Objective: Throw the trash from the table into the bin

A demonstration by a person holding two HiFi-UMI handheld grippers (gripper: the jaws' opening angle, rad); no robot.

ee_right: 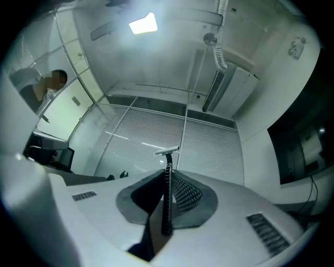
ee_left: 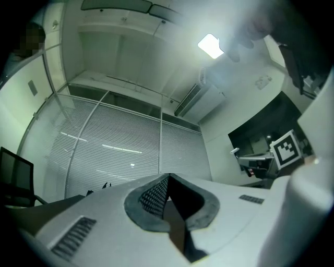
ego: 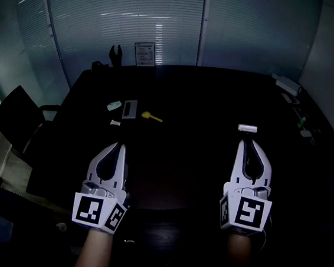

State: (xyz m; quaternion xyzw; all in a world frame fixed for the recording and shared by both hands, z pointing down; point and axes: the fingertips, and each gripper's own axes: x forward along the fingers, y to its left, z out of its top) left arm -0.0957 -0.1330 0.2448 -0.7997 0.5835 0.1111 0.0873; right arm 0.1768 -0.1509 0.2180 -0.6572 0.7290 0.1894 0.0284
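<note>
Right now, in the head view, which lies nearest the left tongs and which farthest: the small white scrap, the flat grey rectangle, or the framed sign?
1. The small white scrap, just ahead of the left tongs.
2. The flat grey rectangle, a little beyond the scrap.
3. The framed sign, standing at the far edge of the dark table.

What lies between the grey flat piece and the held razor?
A small yellow item, close to the grey piece; then bare table to the razor. Head view.

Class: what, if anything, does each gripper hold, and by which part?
The right gripper clamps a razor by its ribbed handle, the head sticking out past the jaw tips. The left gripper is shut and holds nothing.
</note>
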